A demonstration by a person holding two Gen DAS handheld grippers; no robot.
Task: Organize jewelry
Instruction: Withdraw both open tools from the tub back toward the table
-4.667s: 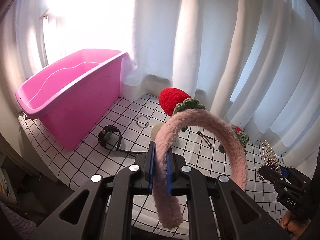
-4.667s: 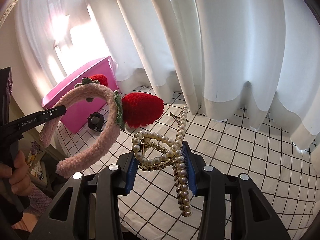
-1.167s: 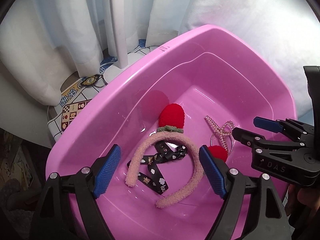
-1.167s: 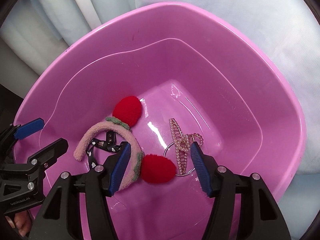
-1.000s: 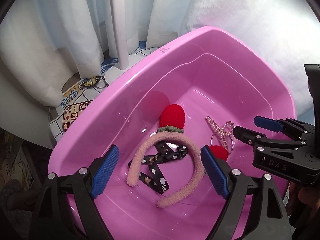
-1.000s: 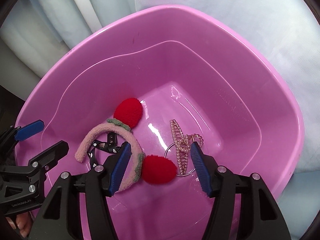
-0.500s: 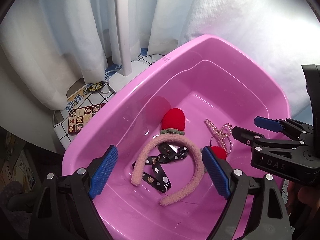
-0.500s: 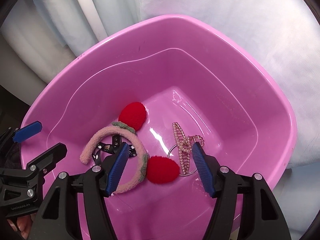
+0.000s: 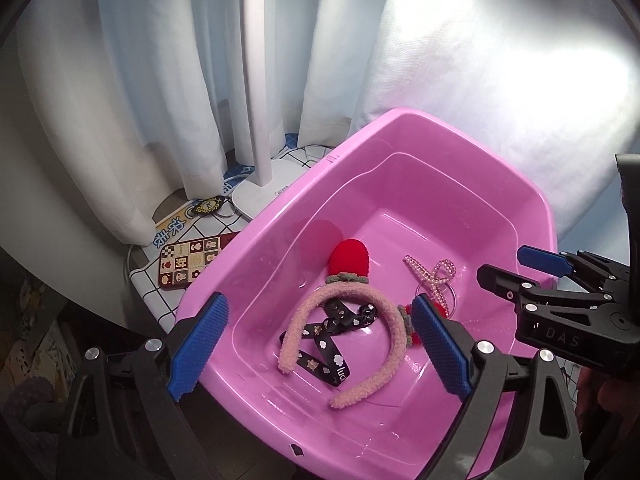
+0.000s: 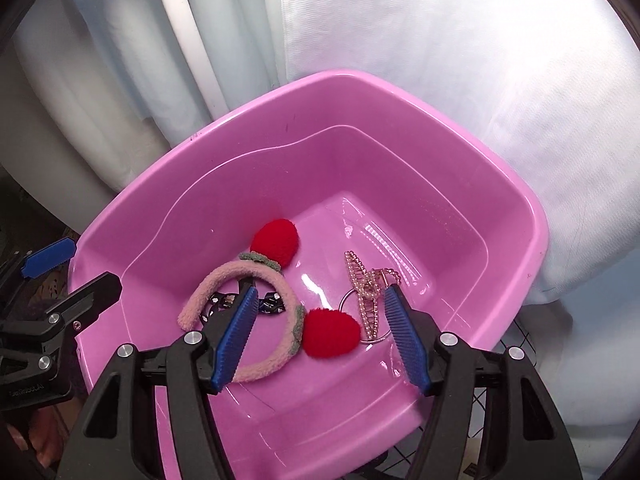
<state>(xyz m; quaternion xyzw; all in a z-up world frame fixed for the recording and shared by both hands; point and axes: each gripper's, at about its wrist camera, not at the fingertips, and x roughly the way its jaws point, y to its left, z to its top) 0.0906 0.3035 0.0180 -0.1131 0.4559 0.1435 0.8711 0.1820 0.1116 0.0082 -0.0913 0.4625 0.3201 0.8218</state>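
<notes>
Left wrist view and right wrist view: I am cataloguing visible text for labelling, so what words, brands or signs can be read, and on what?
"DAS": on the body of the right hand-held gripper, left wrist view.
"Midea": on the white lamp base; small, so uncertain.
"luck": on the black ribbon in the pink tub; partly folded.
Chinese characters on the phone case and the card behind it: too small to read.
Lettering on the left hand-held gripper, right wrist view: blurred.

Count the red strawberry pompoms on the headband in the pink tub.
2: one strawberry pompom toward the tub's far wall, the other nearer, beside the pearl hair claw. No others visible.
</notes>
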